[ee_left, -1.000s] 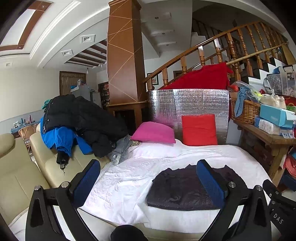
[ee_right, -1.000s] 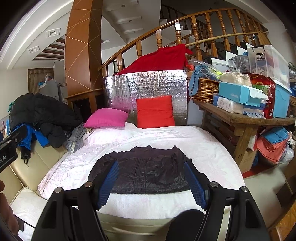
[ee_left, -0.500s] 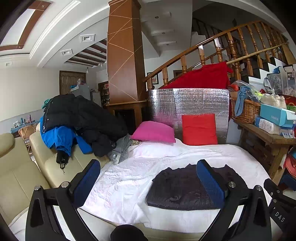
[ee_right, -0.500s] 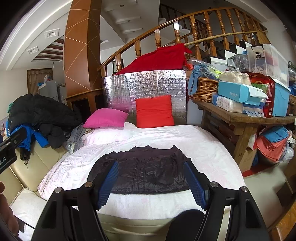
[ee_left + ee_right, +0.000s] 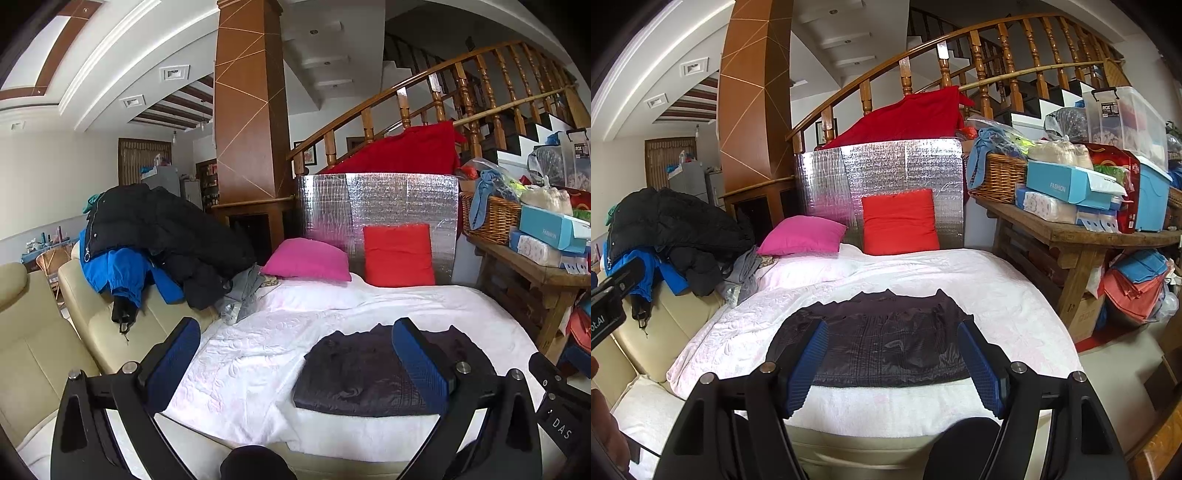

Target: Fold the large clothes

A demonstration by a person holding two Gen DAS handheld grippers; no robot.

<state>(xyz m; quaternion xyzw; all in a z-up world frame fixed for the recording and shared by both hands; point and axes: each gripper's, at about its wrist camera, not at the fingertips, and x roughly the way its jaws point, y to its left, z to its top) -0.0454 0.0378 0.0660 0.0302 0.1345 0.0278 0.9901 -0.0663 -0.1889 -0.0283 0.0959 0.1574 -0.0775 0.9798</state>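
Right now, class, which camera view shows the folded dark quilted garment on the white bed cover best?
The right wrist view: the folded dark quilted garment lies centred and nearly whole between open fingers. In the left wrist view it sits off to the right, partly hidden behind one blue finger pad.

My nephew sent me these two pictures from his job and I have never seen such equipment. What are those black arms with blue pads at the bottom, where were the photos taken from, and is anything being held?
There is no robot here. A person holds a two-finger tool in each hand, and a wide-angle camera on each tool looks forward along its fingers. One picture comes from the left tool, the other from the right tool. The blue pads are the finger faces. Both tools are open and hold nothing. Ahead, on the white bed cover, lies a dark garment, already folded flat. Behind it are a pink pillow and a red pillow. More jackets are piled on the sofa at the left.
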